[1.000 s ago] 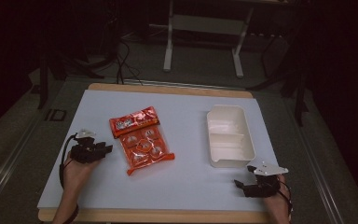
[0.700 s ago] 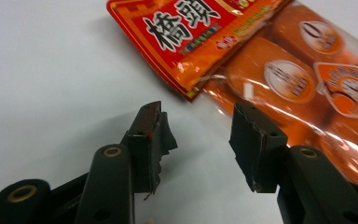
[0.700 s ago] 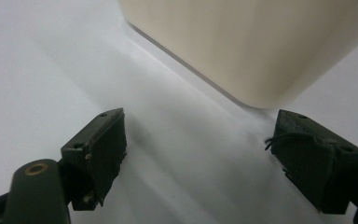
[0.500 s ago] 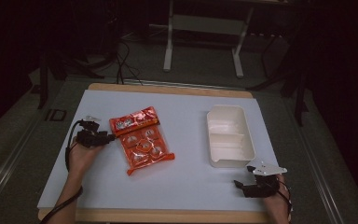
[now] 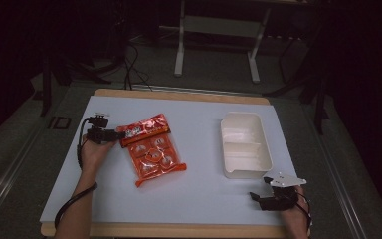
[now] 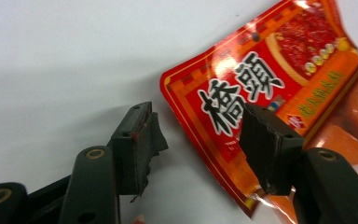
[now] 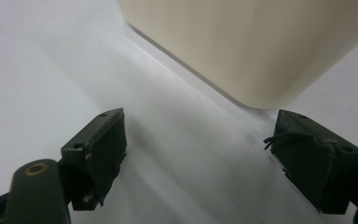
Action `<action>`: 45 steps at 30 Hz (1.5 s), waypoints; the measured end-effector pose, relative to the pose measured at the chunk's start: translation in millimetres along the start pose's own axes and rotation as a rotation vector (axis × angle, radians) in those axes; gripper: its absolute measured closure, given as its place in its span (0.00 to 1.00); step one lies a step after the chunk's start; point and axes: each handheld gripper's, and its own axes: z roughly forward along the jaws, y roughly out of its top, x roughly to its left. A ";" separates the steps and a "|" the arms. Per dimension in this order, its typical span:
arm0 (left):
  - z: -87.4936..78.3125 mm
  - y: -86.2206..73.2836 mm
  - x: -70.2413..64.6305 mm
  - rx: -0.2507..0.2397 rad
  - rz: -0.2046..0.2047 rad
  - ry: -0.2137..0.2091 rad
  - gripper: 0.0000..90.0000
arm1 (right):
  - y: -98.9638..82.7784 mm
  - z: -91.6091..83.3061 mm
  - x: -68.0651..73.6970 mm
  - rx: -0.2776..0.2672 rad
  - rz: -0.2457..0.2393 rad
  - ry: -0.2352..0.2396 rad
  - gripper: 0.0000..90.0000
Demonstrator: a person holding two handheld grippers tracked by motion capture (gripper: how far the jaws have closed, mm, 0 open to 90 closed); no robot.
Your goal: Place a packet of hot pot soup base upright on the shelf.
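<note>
Orange snack packet (image 5: 150, 148) lies left of centre on the white table mat (image 5: 194, 194). Its header corner sits between the left gripper (image 6: 198, 140)'s parted jaws (close squarely to avoid creasing). Empty two-compartment white tray (image 5: 244, 144) waits beside the right gripper (image 7: 200, 154), gaping, holding nothing.

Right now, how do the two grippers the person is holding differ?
The left gripper reaches to the corner of the orange snack packet, its open jaws either side of that corner; the right gripper rests near the table's front edge, beside the white tray, open on nothing. Both have black jaws.
</note>
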 end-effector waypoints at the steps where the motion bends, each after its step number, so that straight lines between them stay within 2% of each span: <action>1: 3.1 0.5 1.3 -0.001 -0.013 -0.010 0.50 | 0.0 -0.1 0.0 0.000 0.000 -0.001 0.19; 3: 6.1 1.0 2.2 -0.008 -0.028 -0.018 0.50 | -0.1 -0.5 -0.1 -0.003 0.002 0.000 0.19; 5: 8.9 1.5 2.2 -0.024 -0.061 -0.057 0.53 | -0.1 -0.9 -0.4 -0.005 0.001 -0.001 0.19; 7: 11.0 2.4 0.1 -0.027 -0.058 -0.057 0.56 | -0.3 -1.2 -0.8 -0.009 0.001 0.002 0.19; 8: 12.2 2.8 -1.3 -0.026 -0.060 -0.067 0.60 | -0.3 -1.4 -0.8 -0.012 0.001 0.002 0.19; 10: 12.8 3.1 -4.6 -0.019 -0.040 -0.050 0.66 | -0.7 -2.4 -0.6 -0.023 0.001 0.007 0.19; 14: 6.4 2.0 -6.5 -0.034 -0.019 -0.055 0.89 | -1.5 -4.2 -1.4 -0.040 0.006 0.014 0.19; 17: -2.2 -1.2 -7.2 -0.067 -0.015 -0.091 1.00 | -1.6 -4.4 -1.5 -0.042 0.005 0.015 0.19; 21: -12.6 -5.7 -13.3 -0.067 0.033 -0.076 1.00 | -1.5 -4.4 -1.2 -0.042 0.000 0.014 0.19; 28: -40.0 -29.5 -11.2 -0.073 0.066 -0.100 1.00 | -1.8 -4.8 -0.9 -0.045 -0.001 0.016 0.19; 29: -40.0 -29.5 -11.2 -0.073 0.066 -0.100 1.00 | -1.8 -4.8 -0.9 -0.045 -0.001 0.016 0.19; 31: -54.2 -45.2 -12.7 -0.084 0.080 -0.124 1.00 | -1.7 -4.6 -0.4 -0.044 -0.003 0.013 0.20; 34: -65.8 -59.3 -11.4 -0.122 0.084 -0.213 1.00 | -1.7 -4.4 -0.2 -0.043 -0.004 0.010 0.20; 35: -66.8 -62.3 -11.8 -0.117 0.096 -0.222 0.99 | -1.7 -4.2 -0.3 -0.043 -0.005 0.010 0.20; 38: -65.4 -61.3 -12.4 -0.121 0.113 -0.249 0.90 | -1.3 -3.6 -0.2 -0.032 -0.003 0.014 0.20; 43: -57.6 -46.7 -20.4 -0.098 0.156 -0.277 0.83 | -1.3 -3.0 0.1 -0.031 -0.006 0.015 0.20; 45: -53.4 -41.0 -26.5 -0.085 0.182 -0.271 0.82 | -1.3 -3.0 -0.1 -0.031 -0.006 0.019 0.20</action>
